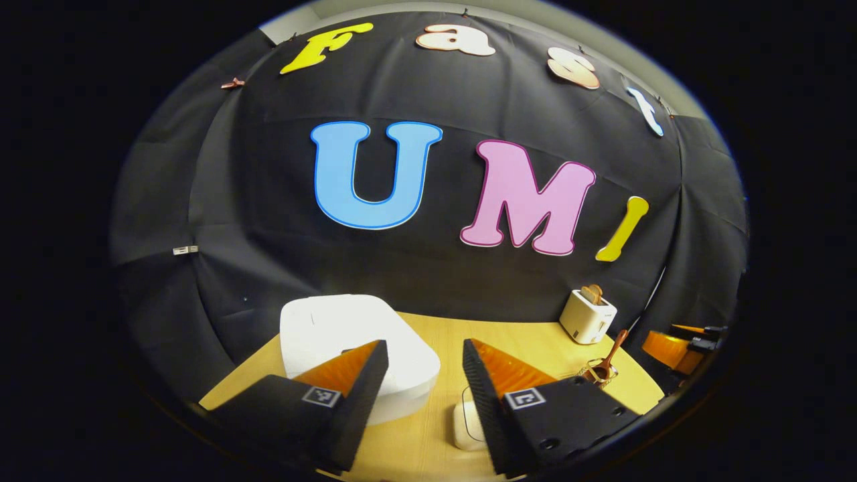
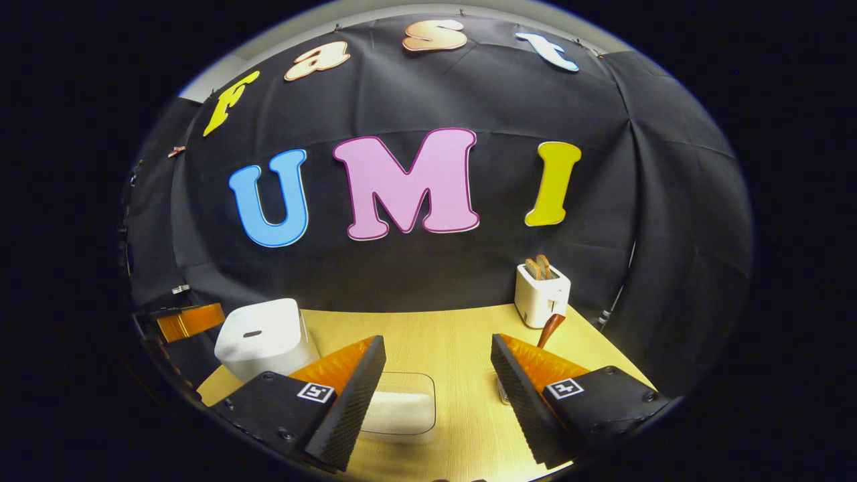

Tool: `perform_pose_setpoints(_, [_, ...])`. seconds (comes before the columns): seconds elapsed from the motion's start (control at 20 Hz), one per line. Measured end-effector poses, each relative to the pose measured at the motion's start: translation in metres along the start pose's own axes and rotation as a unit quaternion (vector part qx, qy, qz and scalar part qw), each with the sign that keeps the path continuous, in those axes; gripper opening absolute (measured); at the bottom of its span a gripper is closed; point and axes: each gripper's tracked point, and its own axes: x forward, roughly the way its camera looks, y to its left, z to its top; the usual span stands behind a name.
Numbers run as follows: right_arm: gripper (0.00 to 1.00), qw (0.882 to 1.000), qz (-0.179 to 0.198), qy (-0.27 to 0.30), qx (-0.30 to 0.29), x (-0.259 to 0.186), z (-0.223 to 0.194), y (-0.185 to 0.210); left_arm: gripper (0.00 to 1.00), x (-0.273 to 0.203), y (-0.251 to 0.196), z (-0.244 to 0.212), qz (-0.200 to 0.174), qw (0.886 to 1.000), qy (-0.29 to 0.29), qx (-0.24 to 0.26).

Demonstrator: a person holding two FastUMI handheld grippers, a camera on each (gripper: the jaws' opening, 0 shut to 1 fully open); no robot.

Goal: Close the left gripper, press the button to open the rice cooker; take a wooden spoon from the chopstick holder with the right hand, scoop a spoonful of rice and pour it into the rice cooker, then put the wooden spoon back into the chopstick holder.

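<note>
In the left gripper view, the left gripper (image 1: pixel 425 388) is seen with its jaws spread wide and nothing held between them, poised above the near part of the worktop (image 1: pixel 529 338). The white rice cooker (image 1: pixel 355 348), its lid down, stands toward the left edge of the worktop, partly hidden behind the gripper's left finger. The chopstick holder (image 1: pixel 598 373) sits near the right edge, with the wooden spoon (image 1: pixel 612 355) leaning out of it, and a white toaster (image 1: pixel 588 316) is placed behind it at the far right corner. Since the lid has not yet been opened, the step in hand is judged to be the closing of this gripper; the jaws should be brought fully together first, so that a single firm tip can be set squarely on the button, whose position cannot be made out here. In the right gripper view, the right gripper (image 2: pixel 438 395) is likewise held wide open and empty over the near edge. A clear container of rice (image 2: pixel 400 407) lies just beyond its fingers, the rice cooker is seen at the left, and the spoon's handle rises just in front of the toaster. This gripper is best kept well apart from the cooker until the lid has been released.
</note>
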Motion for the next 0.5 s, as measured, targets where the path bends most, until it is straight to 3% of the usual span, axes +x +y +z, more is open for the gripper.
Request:
perform_pose_setpoints(0.2, [0.98,1.000,-0.017,0.001,-0.001,0.003,0.000,-0.008,0.43,0.028,0.020,0.010,0.003,1.000,0.012,-0.012])
perform_pose_setpoints(0.35, [0.98,1.000,-0.027,0.000,0.000,0.002,0.000,-0.013,0.12,0.057,0.057,0.009,0.056,0.998,0.033,-0.015])
perform_pose_setpoints(0.4, [0.98,1.000,-0.029,0.001,0.000,0.002,-0.001,-0.014,0.05,0.067,0.060,0.003,0.049,0.997,0.051,-0.021])
perform_pose_setpoints(0.5, [0.98,0.999,-0.034,0.006,0.002,0.002,-0.005,-0.016,0.05,0.085,0.063,-0.019,0.038,0.993,0.107,-0.038])
